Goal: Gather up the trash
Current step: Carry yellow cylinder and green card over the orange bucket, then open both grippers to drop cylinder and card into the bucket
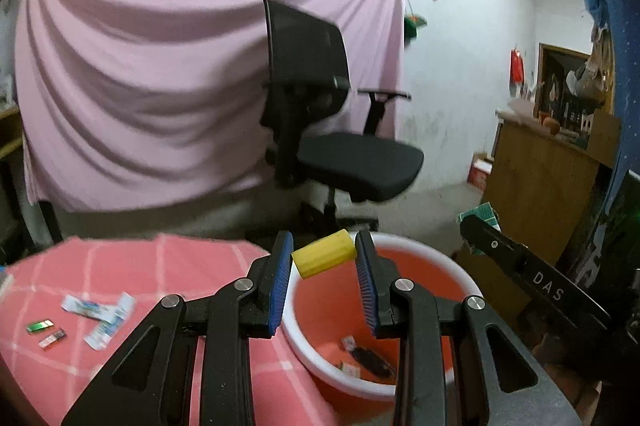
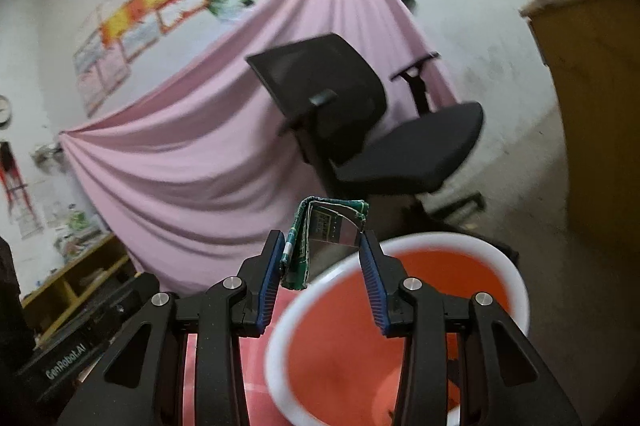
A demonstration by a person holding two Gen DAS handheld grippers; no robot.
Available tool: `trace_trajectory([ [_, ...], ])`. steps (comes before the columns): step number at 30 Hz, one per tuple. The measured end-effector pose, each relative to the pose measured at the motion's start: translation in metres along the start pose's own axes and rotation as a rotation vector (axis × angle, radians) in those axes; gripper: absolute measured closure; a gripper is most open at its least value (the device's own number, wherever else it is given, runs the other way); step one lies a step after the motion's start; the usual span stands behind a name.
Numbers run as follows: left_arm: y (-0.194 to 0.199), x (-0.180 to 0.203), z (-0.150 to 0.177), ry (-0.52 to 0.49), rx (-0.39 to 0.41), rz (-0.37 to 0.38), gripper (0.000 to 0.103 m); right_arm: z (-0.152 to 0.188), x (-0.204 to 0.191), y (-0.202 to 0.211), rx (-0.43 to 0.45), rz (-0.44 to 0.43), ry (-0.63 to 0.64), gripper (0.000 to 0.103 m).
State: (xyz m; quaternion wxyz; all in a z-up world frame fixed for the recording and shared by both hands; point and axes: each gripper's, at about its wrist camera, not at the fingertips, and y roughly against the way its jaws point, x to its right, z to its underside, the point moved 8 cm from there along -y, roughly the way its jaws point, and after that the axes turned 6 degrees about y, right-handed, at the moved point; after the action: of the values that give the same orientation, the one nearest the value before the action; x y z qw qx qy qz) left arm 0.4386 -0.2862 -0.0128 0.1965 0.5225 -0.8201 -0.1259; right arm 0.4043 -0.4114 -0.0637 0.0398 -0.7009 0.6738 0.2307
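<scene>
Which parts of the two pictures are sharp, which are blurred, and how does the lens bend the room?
Left wrist view: tongs and yellow block sharp; chair and pink sheet smeared, walls bowed.
Right wrist view: tongs and green carton sharp; basin rim very blurred, room tilted and curved, corners dark.

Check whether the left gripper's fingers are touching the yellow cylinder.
Touching. The left wrist view shows the yellow cylinder lifted off the table, its ends against both blue fingers of the left gripper.

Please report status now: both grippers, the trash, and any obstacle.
Left gripper shut on yellow foam cylinder, above red plastic basin. Right gripper holds crumpled green carton. Wrappers remain on pink checked cloth. Nothing blocks.
</scene>
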Motion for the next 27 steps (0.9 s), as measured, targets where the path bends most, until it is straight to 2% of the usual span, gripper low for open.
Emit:
trace_trajectory([
  [4, -0.023, 0.007, 0.015, 0.013, -0.091, 0.005, 0.076, 0.008, 0.017, -0.008, -0.063, 0.031, -0.04, 0.065],
  [12, -0.049, 0.014, 0.035, 0.023, -0.209, -0.02, 0.076, 0.019, 0.038, -0.015, -0.148, 0.057, -0.08, 0.062],
  [20, -0.055, 0.014, 0.042, 0.032, -0.262, -0.021, 0.075, 0.033, 0.051, -0.024, -0.233, 0.099, -0.096, 0.057],
  [24, -0.053, 0.014, 0.04, 0.033, -0.25, -0.018, 0.067, 0.034, 0.05, -0.024, -0.238, 0.096, -0.101, 0.055],
  [27, -0.05, 0.011, 0.037, 0.034, -0.239, -0.022, 0.067, 0.033, 0.048, -0.024, -0.238, 0.095, -0.092, 0.052],
])
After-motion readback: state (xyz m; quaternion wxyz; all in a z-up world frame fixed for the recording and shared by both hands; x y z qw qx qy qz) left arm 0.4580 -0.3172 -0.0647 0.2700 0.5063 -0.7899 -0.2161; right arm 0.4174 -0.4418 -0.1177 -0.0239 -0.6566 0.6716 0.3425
